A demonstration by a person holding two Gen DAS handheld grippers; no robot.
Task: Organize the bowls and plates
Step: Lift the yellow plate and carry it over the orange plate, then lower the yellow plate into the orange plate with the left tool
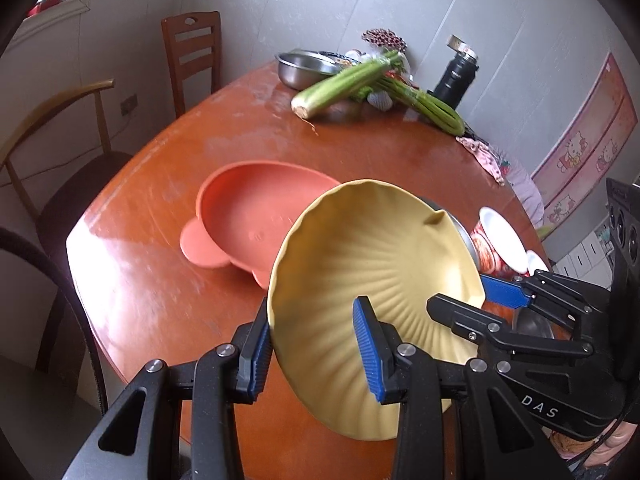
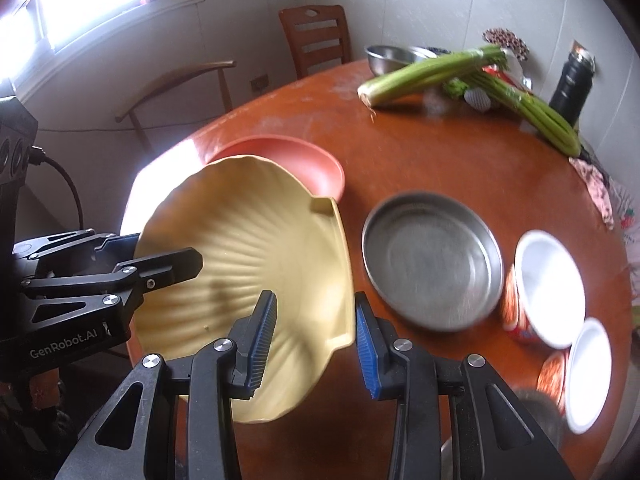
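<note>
A yellow shell-shaped plate (image 1: 372,256) (image 2: 248,248) hangs tilted above the round wooden table (image 1: 160,280). My left gripper (image 1: 314,320) is shut on its near rim, one pad inside and one outside. My right gripper (image 2: 315,304) is shut on the plate's other side and shows in the left wrist view (image 1: 460,294); the left gripper (image 2: 166,248) shows in the right wrist view. An orange eared plate (image 1: 248,216) (image 2: 304,160) lies on the table behind the yellow one. A steel pan (image 2: 432,260) sits to the right, with two white bowls (image 2: 548,280) (image 2: 588,372) patterned red outside.
At the table's far side lie celery stalks (image 1: 344,80), a steel bowl (image 1: 304,66) and a black flask (image 1: 454,76). A cloth (image 1: 486,156) hangs over the right edge. Two wooden chairs (image 1: 192,52) (image 1: 52,120) stand to the left, by the wall.
</note>
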